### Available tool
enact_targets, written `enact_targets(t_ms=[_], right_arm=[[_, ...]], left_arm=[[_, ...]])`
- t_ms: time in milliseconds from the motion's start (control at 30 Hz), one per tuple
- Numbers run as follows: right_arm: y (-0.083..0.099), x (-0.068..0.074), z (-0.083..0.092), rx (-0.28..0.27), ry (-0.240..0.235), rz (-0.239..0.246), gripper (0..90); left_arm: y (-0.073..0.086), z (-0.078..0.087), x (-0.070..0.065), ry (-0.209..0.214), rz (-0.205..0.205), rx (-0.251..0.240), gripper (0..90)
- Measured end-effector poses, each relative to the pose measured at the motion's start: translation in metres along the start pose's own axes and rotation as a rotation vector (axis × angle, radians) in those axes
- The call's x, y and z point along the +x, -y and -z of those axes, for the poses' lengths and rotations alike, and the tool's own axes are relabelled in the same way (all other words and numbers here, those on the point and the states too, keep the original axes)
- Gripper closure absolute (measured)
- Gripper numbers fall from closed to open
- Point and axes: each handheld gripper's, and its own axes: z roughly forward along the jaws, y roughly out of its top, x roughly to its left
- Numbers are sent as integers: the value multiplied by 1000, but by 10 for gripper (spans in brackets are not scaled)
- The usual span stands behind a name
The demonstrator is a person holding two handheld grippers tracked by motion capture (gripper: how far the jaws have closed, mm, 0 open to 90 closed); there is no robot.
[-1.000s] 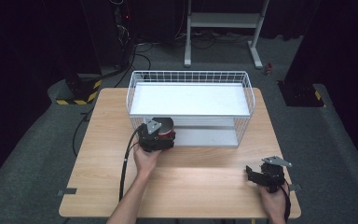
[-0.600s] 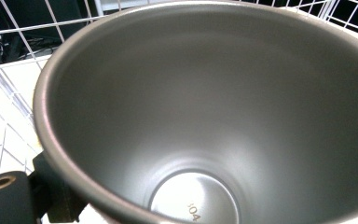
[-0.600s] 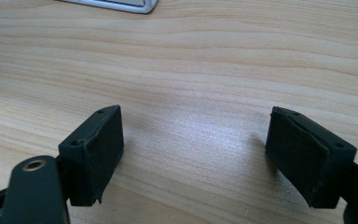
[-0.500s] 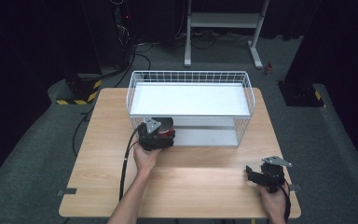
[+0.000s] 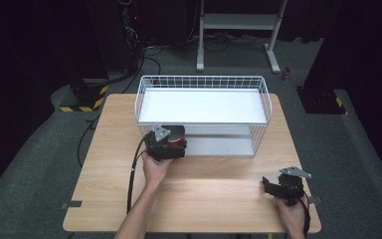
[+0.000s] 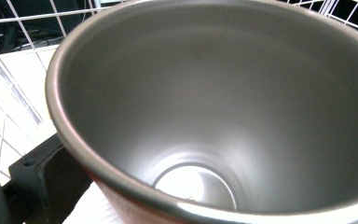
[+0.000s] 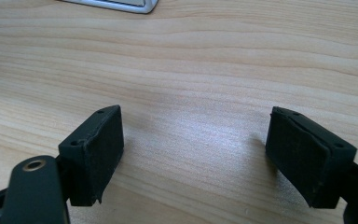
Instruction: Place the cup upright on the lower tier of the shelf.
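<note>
left hand-held gripper (image 5: pixel 171 141): jaws just opened, freeing red cup (image 6: pixel 214 116) inside wire basket's (image 5: pixel 204 82) front-left corner | right hand-held gripper (image 7: pixel 193 154): open, idle above desk's (image 5: pixel 209 194) front-right corner

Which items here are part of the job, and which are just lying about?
In the job:
- red metal cup with grey inside, between the jaws of the left claw, which have just been opening
- white wire basket with white shelf

Lying about:
- right claw, open over bare light wooden table
- white metal stand on the floor behind
- black-and-yellow striped block
</note>
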Motion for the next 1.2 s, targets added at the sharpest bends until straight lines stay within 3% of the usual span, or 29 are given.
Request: enact_targets(t_ms=[200, 400, 633, 900, 1200], right_arm=[[0, 0, 0, 0, 0, 1, 191], [0, 0, 0, 0, -1, 0, 190], [0, 0, 0, 0, -1, 1, 191], [0, 0, 0, 0, -1, 0, 191], [0, 0, 0, 1, 0, 1, 191]], left_arm=[[1, 0, 0, 11, 2, 11, 0], [3, -1, -3, 3, -28, 34, 0], [7, 0, -1, 1, -14, 54, 0], [22, -3, 1, -8, 15, 96, 5], [32, -5, -1, -7, 28, 115, 137]])
